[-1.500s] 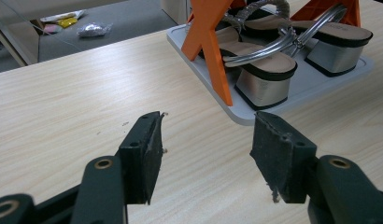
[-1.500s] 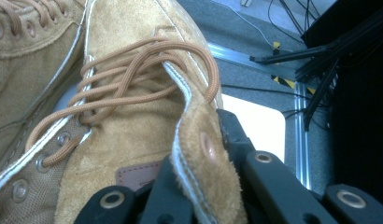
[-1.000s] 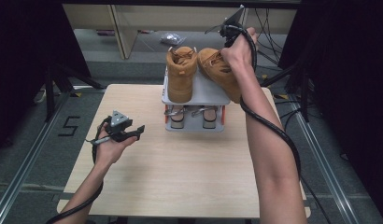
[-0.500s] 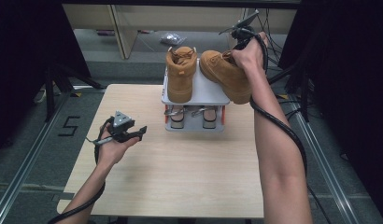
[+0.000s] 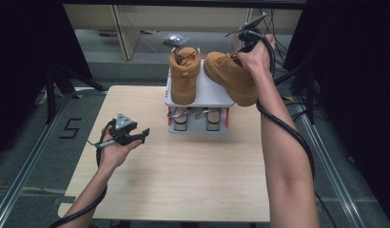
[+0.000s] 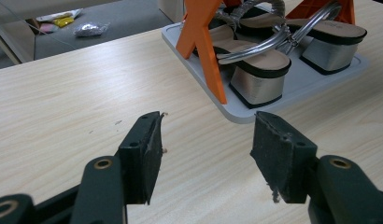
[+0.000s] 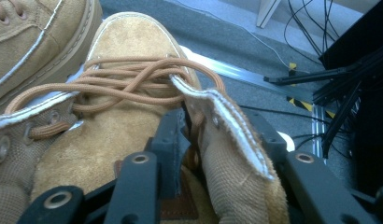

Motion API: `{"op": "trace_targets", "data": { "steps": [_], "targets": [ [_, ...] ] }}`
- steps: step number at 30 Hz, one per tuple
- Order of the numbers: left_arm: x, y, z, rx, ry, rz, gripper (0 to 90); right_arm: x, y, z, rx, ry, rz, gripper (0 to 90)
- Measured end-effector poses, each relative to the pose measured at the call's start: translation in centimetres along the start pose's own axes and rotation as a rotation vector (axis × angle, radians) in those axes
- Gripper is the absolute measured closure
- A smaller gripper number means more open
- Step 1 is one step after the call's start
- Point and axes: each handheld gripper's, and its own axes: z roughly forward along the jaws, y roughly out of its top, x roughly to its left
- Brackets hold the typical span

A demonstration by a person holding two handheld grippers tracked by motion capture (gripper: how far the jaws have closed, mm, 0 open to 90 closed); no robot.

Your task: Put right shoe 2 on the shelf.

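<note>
Two tan lace-up boots stand on the grey top shelf (image 5: 208, 97) of a small rack. The left boot (image 5: 184, 76) sits upright with its toe toward me. The right boot (image 5: 230, 76) lies at an angle, its toe past the shelf's front right corner. My right gripper (image 7: 217, 123) straddles this boot's collar (image 7: 236, 140), one jaw inside and one outside. Its jaws have just been opening, and a gap shows beside the inner jaw. From above, the right gripper (image 5: 240, 56) sits at the boot's heel. My left gripper (image 6: 206, 140) (image 5: 143, 133) hovers open over the table with nothing between its jaws.
Silver block-heel sandals (image 6: 259, 74) (image 5: 180, 121) sit on the rack's lower tray (image 6: 292, 88), between orange uprights (image 6: 203, 46). The wooden table (image 5: 183, 175) stretches in front of the rack. Cables and dark frames stand behind and to the right.
The right hand has shifted slightly right and lower with the boot's collar, and the boot has swung a little. The left hand and gripper have stayed put.
</note>
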Motion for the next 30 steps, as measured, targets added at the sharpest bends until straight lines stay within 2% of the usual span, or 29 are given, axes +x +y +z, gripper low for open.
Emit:
{"op": "trace_targets", "data": {
  "steps": [14,21,24,30],
  "targets": [
    [-0.2,0.1,0.1,0.001,-0.004,0.003,41.9,-0.3,-0.2,-0.3,-0.008,-0.001,0.053,50.2],
    [-0.3,0.1,0.2,-0.001,-0.003,-0.001,41.9,-0.5,0.0,-1.3,-0.043,0.0,0.051,49.7],
    [-0.4,0.2,0.2,0.0,-0.006,0.004,41.9,-0.5,0.0,-1.6,-0.036,-0.003,0.049,49.7],
    [-0.5,0.2,0.3,0.001,-0.007,0.007,41.9,-0.7,-0.2,-2.4,-0.066,0.015,0.056,49.8]
  ]
}}
